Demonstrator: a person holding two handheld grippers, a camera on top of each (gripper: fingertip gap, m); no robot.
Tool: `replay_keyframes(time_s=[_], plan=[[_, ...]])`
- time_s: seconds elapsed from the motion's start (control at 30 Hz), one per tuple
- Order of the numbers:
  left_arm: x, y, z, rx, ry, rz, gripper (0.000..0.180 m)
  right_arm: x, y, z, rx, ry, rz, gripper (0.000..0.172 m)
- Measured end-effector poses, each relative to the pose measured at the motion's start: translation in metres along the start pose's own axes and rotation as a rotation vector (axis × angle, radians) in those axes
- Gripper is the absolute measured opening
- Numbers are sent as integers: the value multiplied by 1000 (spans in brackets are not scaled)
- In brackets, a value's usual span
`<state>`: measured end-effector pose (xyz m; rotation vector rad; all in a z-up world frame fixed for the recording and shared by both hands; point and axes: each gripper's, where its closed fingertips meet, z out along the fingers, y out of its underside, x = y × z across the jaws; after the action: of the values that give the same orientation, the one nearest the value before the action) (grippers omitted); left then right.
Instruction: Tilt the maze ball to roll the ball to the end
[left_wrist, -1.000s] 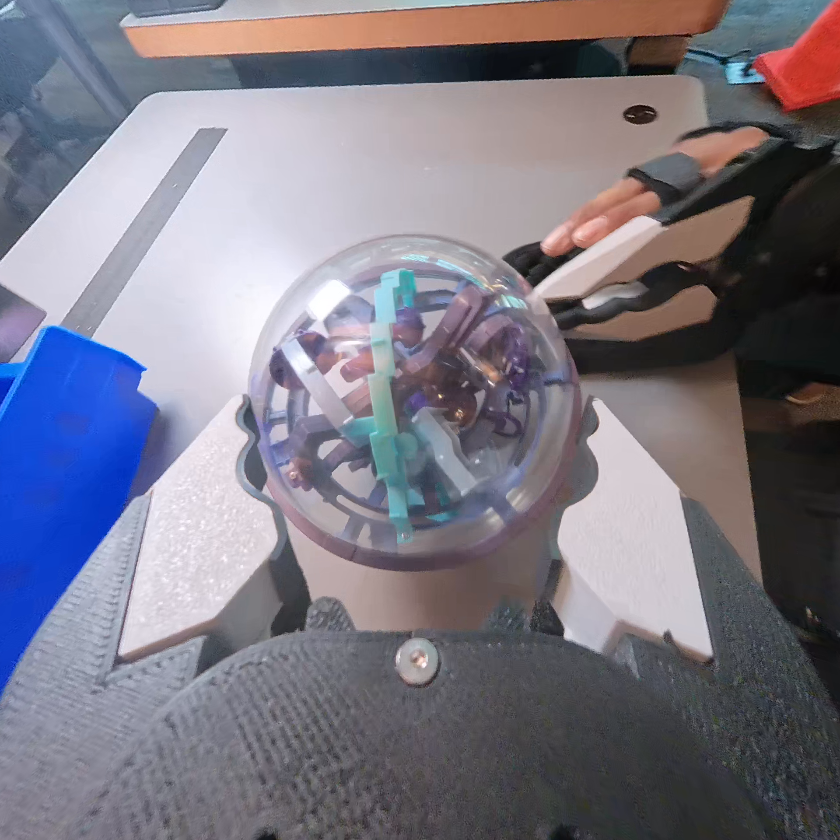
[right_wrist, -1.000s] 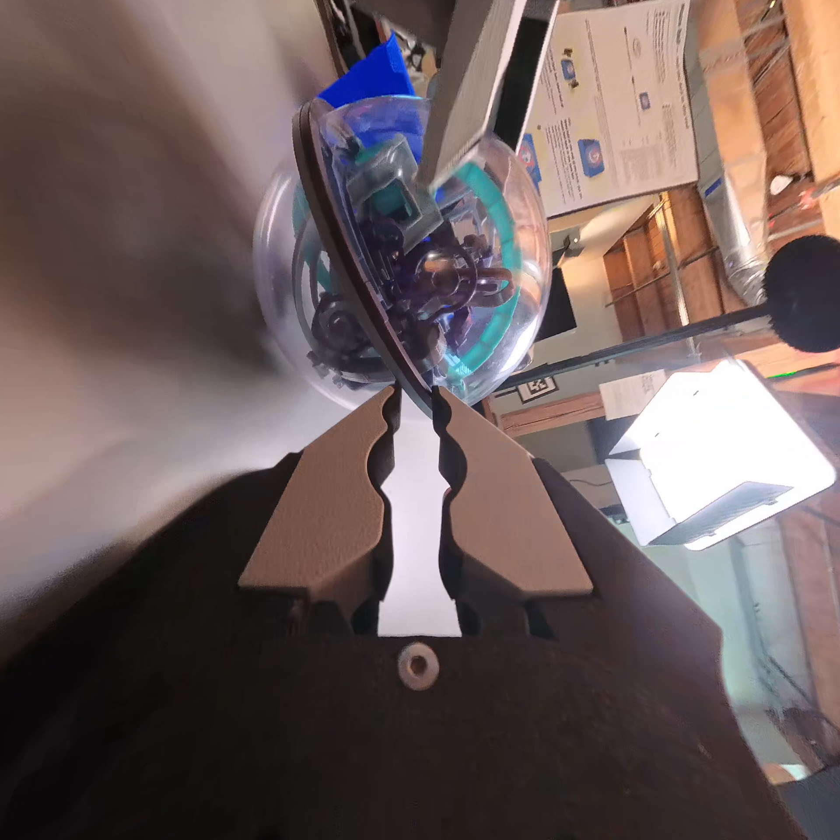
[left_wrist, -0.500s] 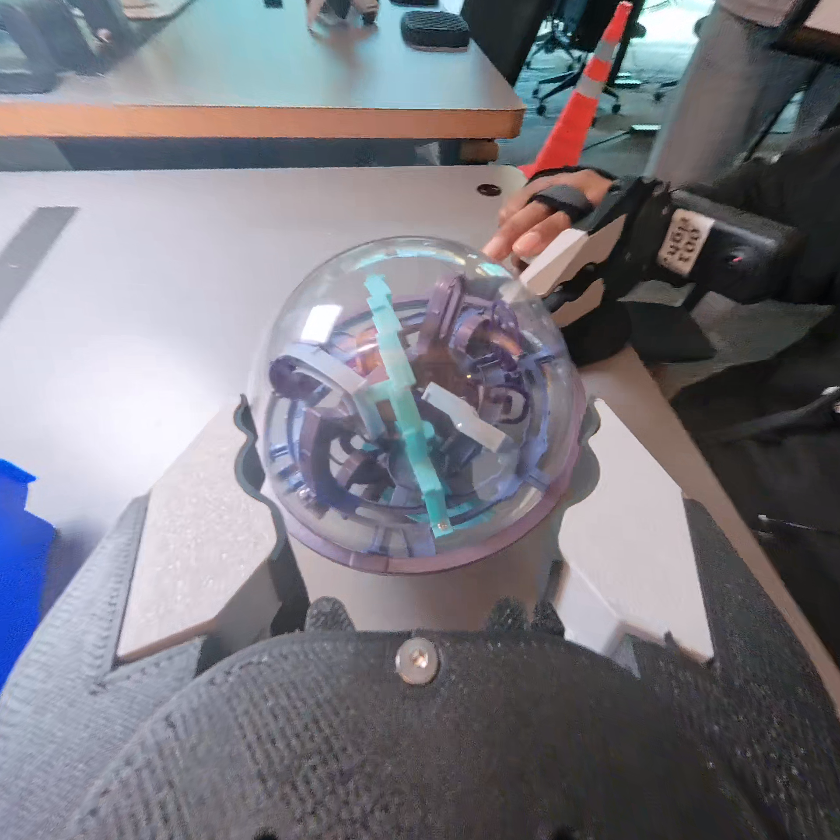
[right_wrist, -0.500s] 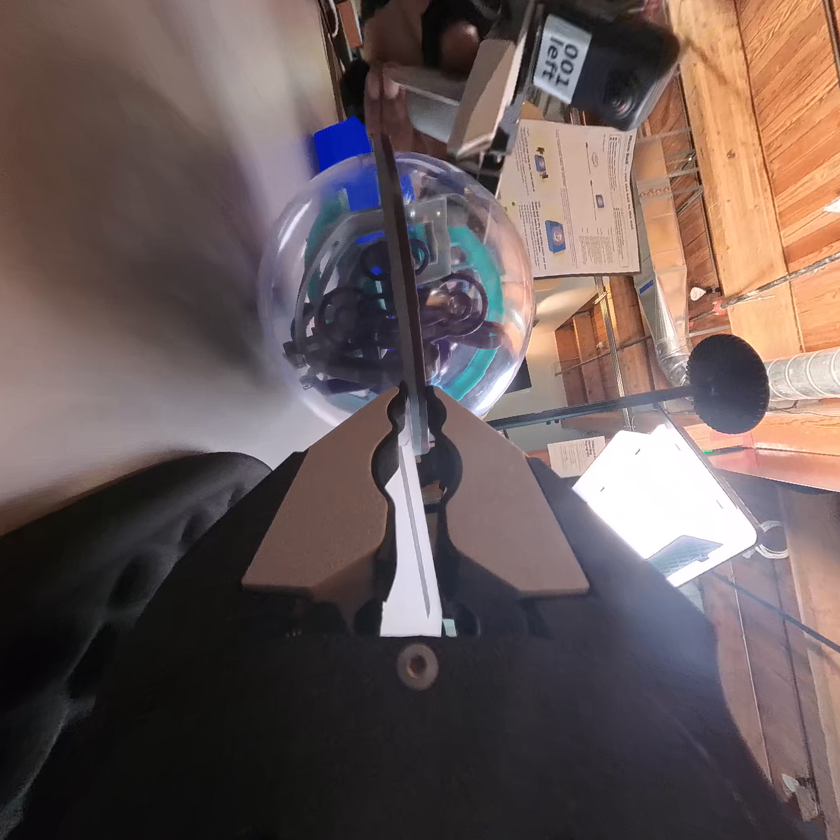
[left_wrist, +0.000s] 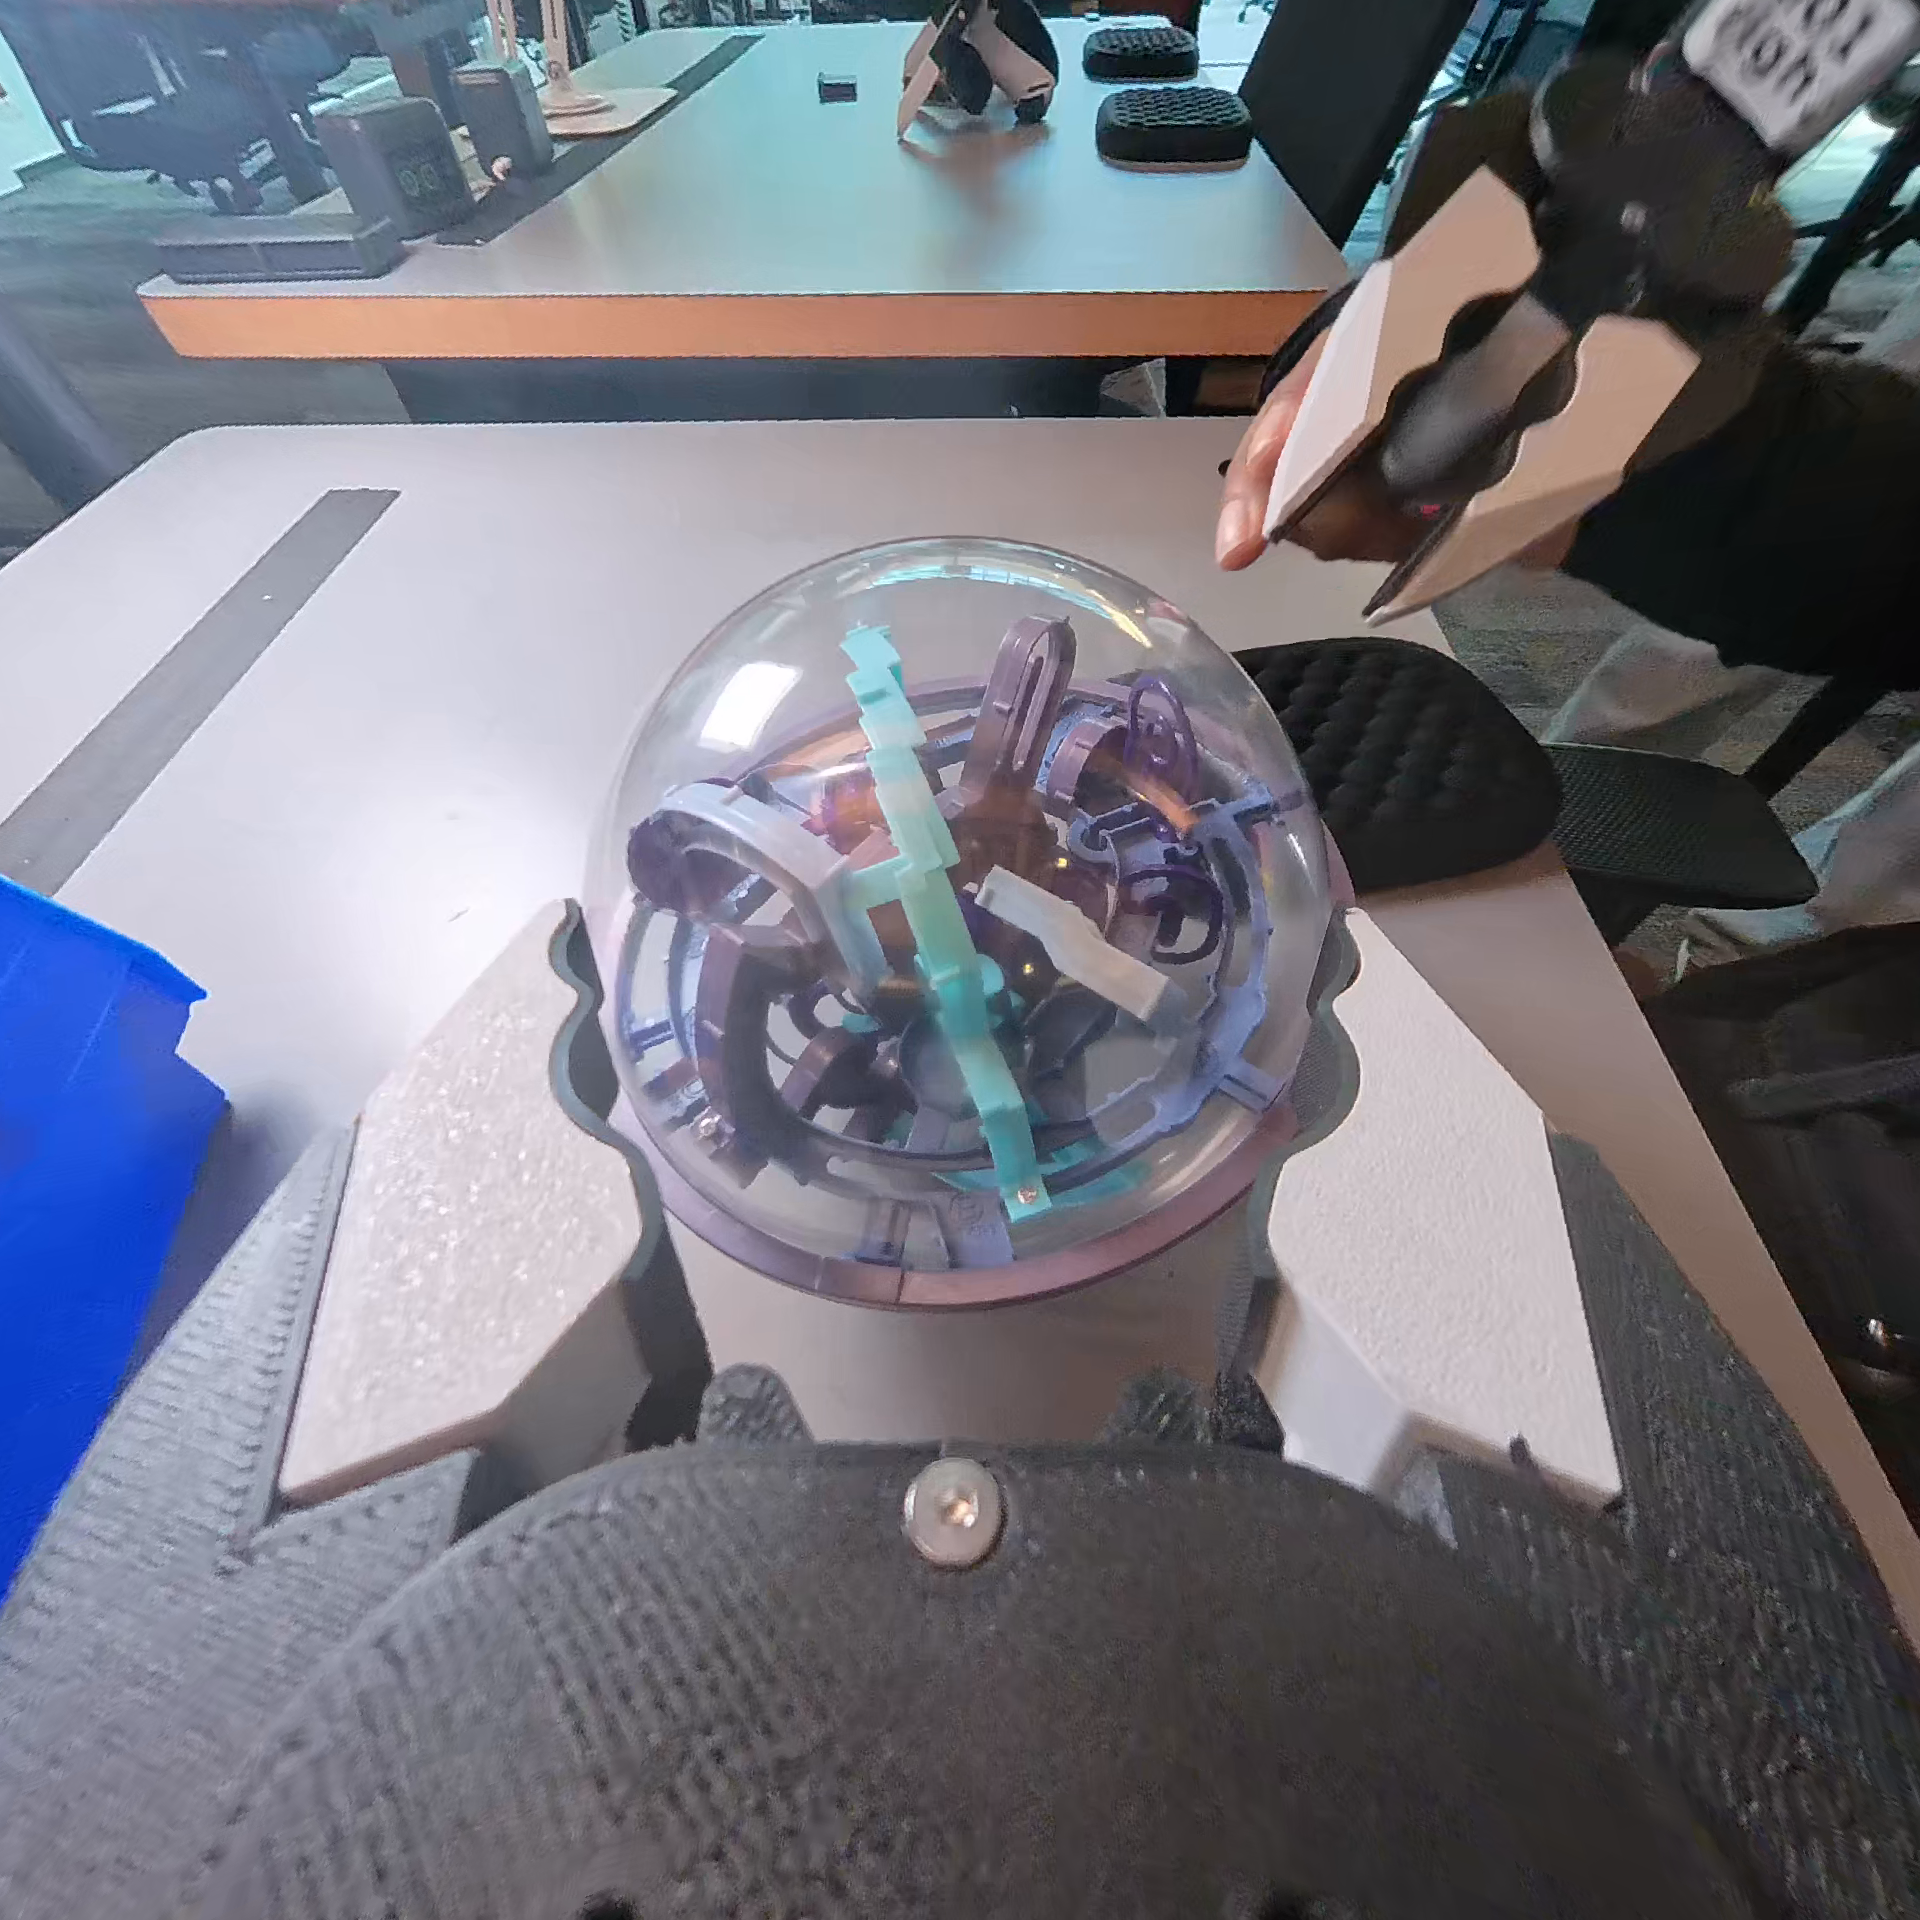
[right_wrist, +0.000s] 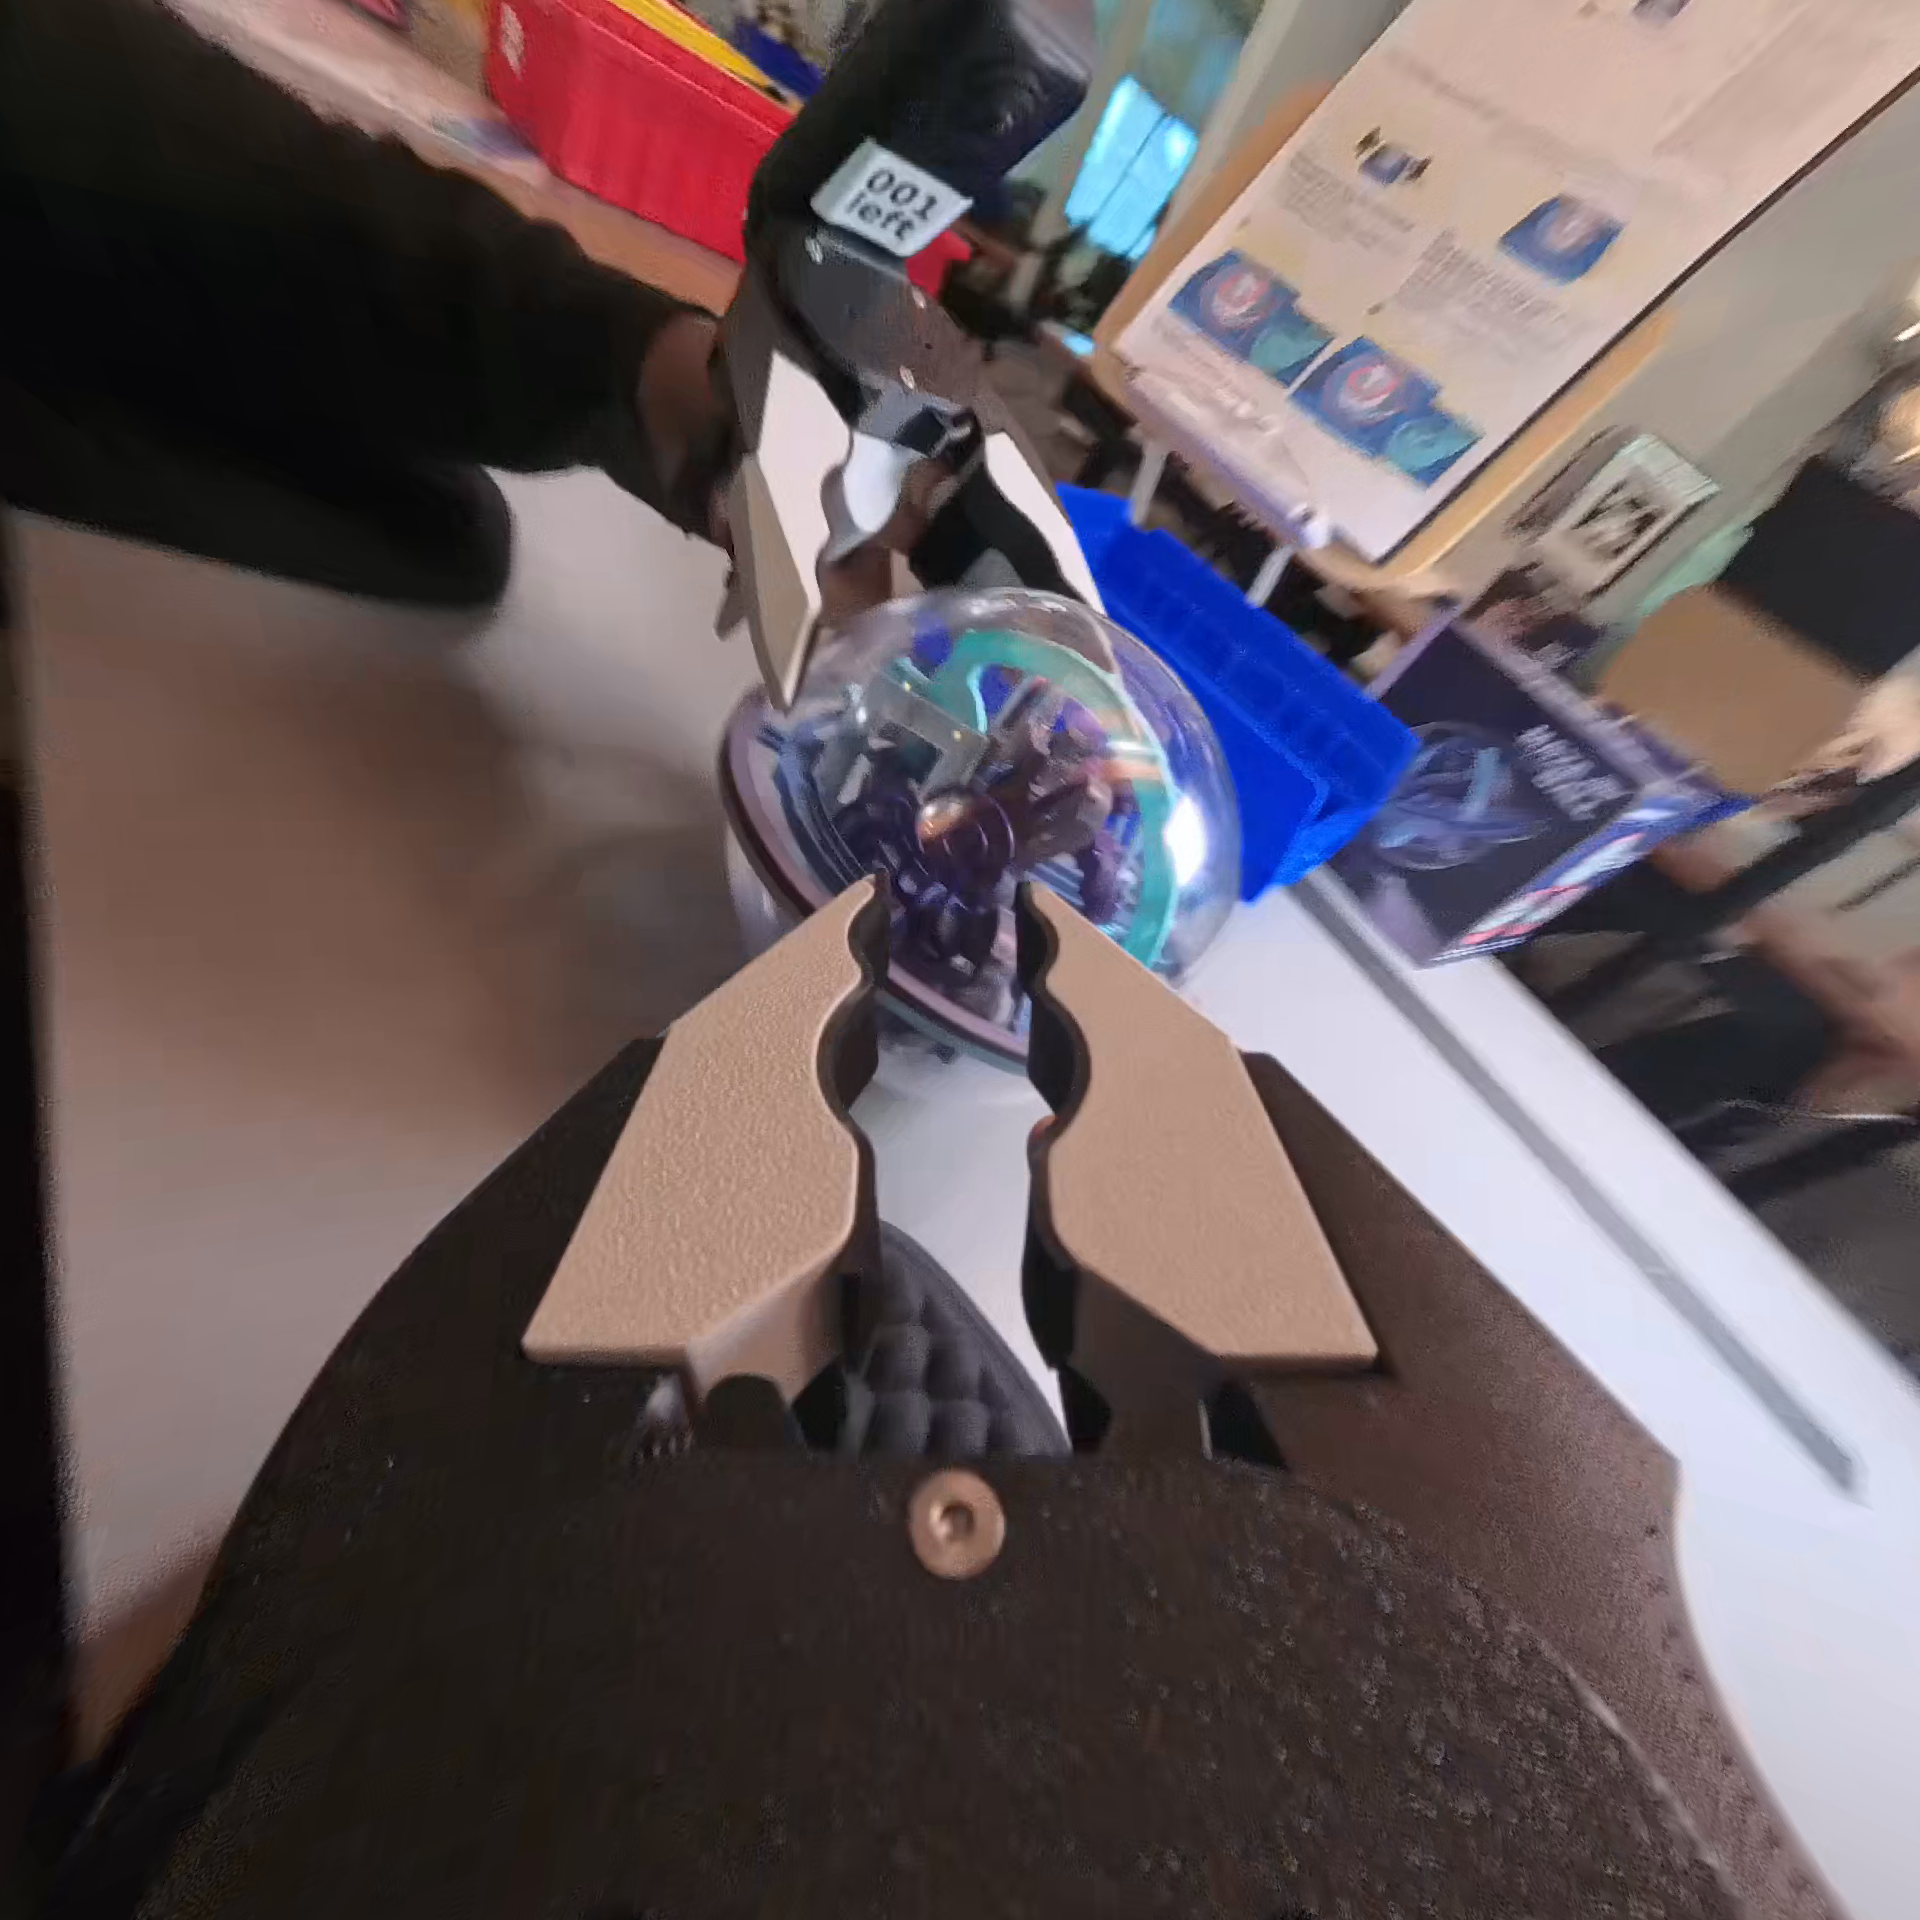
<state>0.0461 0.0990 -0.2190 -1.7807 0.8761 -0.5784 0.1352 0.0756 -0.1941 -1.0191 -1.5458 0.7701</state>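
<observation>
1. Right gripper (right_wrist: 951, 904) is seen with jaws slightly parted; nothing is held between the pads.
2. Maze ball (right_wrist: 987, 790) is seen just beyond the fingertips, over the white table (right_wrist: 416, 831); contact with the table can't be told.
3. Ball is flanked by the left gripper (right_wrist: 935, 634), held from above by a dark sleeve (right_wrist: 312, 343); one finger (right_wrist: 774, 592) is at the shell.
4. Blue bin (right_wrist: 1226, 675) is placed behind the ball, a dark box (right_wrist: 1538, 800) beside it.
5. Poster board (right_wrist: 1455, 239) is seen at the back; background is blurred.

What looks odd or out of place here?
Nothing looks spilled or broken. The maze ball sits gripped in the left gripper, seam ring tilted, while the right gripper is away from it with nothing between its fingers.
</observation>
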Motion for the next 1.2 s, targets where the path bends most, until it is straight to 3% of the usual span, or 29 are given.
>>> replay_keyframes(time_s=[0.1,0.2,0.4,0.5,0.63,0.97,1.2], plan=[[0,1,-1,7,-24,-14,133,2,0,7,-43,-61,83,16],[-1,3,-5,9,-58,-42,133,10,27,1,-80,-42,219,15],[3,8,-11,4,-132,-43,132,-1,41,12,-66,-15,627,54],[5,9,-13,-4,-169,-48,132,-4,42,19,-72,-27,846,42],[6,11,-15,-10,-231,-46,132,-10,39,26,-65,-97,989,22],[12,18,-23,-29,-357,-81,131,-8,35,31,-81,-175,1127,12],[6,0,-45,1,-173,-55,137,5,35,33,-145,-234,1086,9]])
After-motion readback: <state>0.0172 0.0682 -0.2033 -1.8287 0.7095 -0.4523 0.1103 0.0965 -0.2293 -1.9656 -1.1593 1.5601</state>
